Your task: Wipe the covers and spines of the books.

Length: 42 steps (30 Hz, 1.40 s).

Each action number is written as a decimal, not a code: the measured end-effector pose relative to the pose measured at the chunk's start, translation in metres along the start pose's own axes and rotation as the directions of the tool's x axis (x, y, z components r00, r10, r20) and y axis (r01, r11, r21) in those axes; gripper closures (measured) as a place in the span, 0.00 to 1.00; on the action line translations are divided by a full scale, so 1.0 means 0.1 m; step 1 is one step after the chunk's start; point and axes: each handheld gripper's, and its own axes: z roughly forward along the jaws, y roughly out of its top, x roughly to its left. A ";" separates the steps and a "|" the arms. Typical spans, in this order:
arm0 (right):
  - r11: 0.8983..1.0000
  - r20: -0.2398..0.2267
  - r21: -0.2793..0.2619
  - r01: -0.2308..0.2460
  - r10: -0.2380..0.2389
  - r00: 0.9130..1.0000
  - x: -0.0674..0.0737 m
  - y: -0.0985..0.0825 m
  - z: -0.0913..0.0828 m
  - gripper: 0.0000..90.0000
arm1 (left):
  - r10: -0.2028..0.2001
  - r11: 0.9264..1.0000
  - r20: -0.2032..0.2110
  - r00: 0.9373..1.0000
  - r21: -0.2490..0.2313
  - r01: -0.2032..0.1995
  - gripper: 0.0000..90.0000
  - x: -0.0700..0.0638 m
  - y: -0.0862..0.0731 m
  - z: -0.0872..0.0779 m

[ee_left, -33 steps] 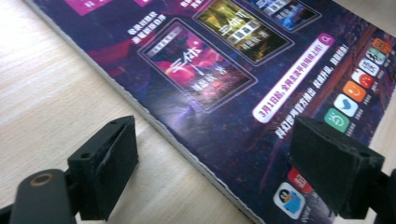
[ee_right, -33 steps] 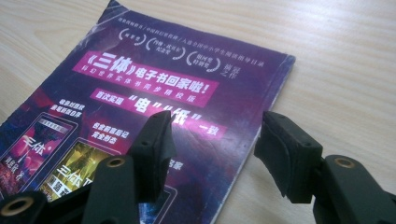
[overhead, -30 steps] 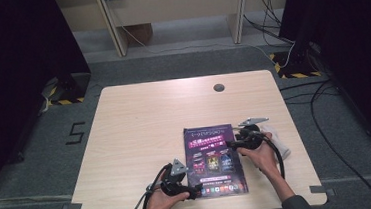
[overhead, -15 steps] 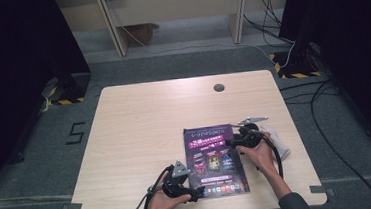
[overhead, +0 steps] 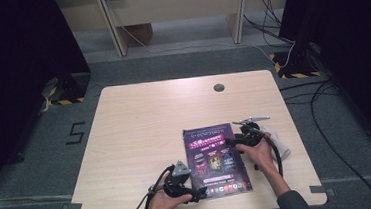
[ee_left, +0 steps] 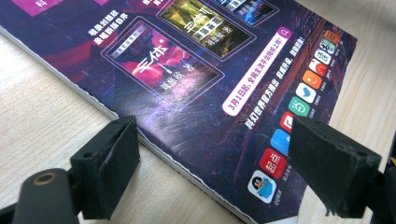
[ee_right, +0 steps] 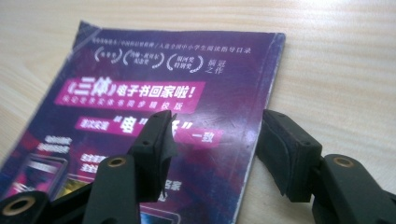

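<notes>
Since it lies flat and closed on the table, one purple booklet has edges free for pinching. Left gripper: jaws apart, straddling its near corner edge. Right gripper: jaws apart, astride its side edge, lately widening. Grippers: two. White cloth: one, beyond.

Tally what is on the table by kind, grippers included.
Magazine: 1
Grippers: 2, left gripper and right gripper, both with jaws open at the magazine's edges
White cloth by the right hand: 1
Total: 4
</notes>
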 end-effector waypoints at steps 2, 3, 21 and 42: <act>0.999 -0.031 -0.007 -0.052 0.052 0.998 -0.02 -0.02 -0.01 0.51 | 0.006 1.000 -0.008 1.000 -0.001 -0.006 0.17 -0.02 0.00 0.01; 0.997 -0.049 -0.009 -0.075 0.075 0.996 -0.03 -0.03 -0.02 0.51 | 0.011 1.000 -0.011 1.000 -0.001 -0.011 0.17 -0.03 0.00 0.01; 0.998 -0.161 0.059 -0.002 0.011 0.987 0.07 -0.02 -0.14 0.81 | 0.053 0.999 -0.047 0.997 0.004 -0.053 0.22 -0.07 -0.01 0.02; 0.974 -0.111 0.077 0.212 -0.203 0.973 0.29 0.17 -0.24 0.91 | 0.035 0.999 -0.081 0.996 -0.008 -0.035 0.25 0.13 0.00 -0.21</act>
